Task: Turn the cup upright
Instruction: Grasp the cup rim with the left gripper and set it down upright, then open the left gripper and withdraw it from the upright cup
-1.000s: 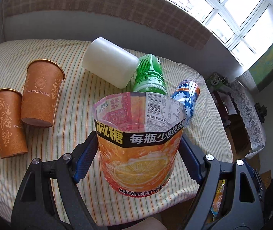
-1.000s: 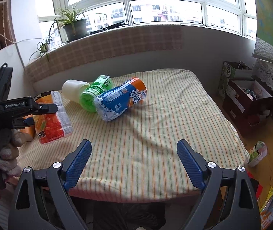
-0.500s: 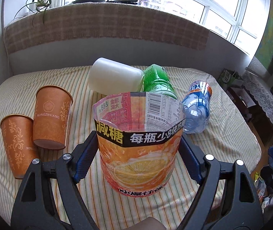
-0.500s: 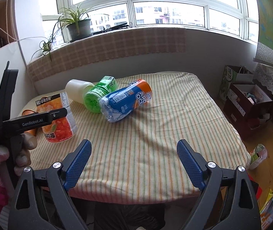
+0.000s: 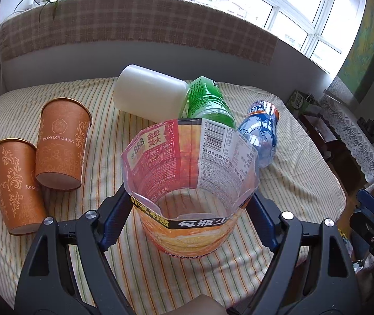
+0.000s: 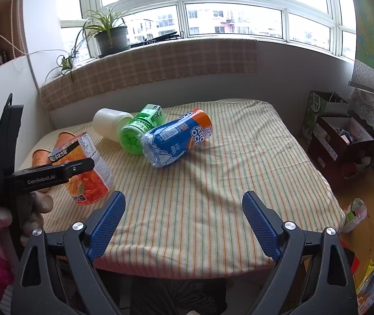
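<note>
My left gripper (image 5: 189, 218) is shut on an orange cut-bottle cup (image 5: 189, 197) with a fruit label. The cup's open mouth points up and toward the camera, its base low over the striped table (image 5: 291, 183). In the right wrist view the same cup (image 6: 87, 173) is held at the left by the left gripper (image 6: 63, 170), tilted, its base at the cloth. My right gripper (image 6: 184, 223) is open and empty above the table's near edge.
Two brown paper cups (image 5: 61, 144) stand upright at the left. A white cup (image 5: 150, 94), a green cup (image 5: 207, 102) and a blue-orange cup (image 5: 260, 134) lie on their sides at the back. Boxes and a bag (image 6: 331, 131) sit on the floor at the right.
The left gripper has tipped the orange cup so its open mouth faces up and lowered it toward the table. The right gripper has stayed put.
</note>
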`<state>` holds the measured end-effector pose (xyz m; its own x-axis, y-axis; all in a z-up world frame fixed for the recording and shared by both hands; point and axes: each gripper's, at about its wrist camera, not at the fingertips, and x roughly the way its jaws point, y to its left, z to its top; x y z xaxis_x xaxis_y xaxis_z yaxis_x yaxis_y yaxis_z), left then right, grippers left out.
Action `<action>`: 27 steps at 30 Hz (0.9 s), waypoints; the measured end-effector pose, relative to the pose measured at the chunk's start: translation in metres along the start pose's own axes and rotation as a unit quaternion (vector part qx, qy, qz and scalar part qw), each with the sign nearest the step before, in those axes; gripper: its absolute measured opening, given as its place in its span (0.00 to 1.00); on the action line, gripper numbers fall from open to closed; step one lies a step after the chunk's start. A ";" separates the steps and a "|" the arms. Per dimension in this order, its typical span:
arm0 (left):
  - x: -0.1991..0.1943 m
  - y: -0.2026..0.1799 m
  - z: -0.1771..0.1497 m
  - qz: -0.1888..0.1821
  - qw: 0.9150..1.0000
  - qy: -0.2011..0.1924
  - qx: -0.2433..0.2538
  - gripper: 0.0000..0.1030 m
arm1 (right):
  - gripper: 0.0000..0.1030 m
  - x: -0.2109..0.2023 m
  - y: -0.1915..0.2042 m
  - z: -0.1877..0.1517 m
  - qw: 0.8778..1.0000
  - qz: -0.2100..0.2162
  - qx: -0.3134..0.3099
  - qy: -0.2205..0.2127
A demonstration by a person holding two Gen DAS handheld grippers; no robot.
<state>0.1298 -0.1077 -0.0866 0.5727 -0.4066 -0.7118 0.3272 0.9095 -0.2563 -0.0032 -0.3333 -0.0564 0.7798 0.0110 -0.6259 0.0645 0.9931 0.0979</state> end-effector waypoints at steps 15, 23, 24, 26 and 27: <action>-0.002 -0.009 -0.011 -0.027 0.999 0.027 0.011 0.88 | 0.88 -0.003 0.006 0.000 1.000 0.006 -0.005 -0.005; -0.011 -0.005 -0.024 -0.030 0.999 0.030 0.014 0.89 | 0.88 -0.003 0.007 -0.002 1.000 0.010 -0.002 -0.004; -0.013 -0.004 -0.026 -0.029 0.999 0.030 0.014 0.89 | 0.88 -0.003 0.008 -0.002 1.000 0.011 -0.003 -0.004; -0.018 0.000 -0.031 -0.027 0.999 0.028 0.011 0.89 | 0.88 -0.002 0.010 -0.003 1.000 0.012 -0.006 -0.004; -0.021 0.002 -0.034 -0.026 0.999 0.028 0.009 0.89 | 0.88 -0.002 0.012 -0.003 1.000 0.013 -0.007 -0.005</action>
<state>0.0935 -0.0943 -0.0944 0.5119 -0.4465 -0.7339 0.3693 0.8857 -0.2812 -0.0058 -0.3213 -0.0564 0.7872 0.0348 -0.6157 0.0359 0.9941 0.1020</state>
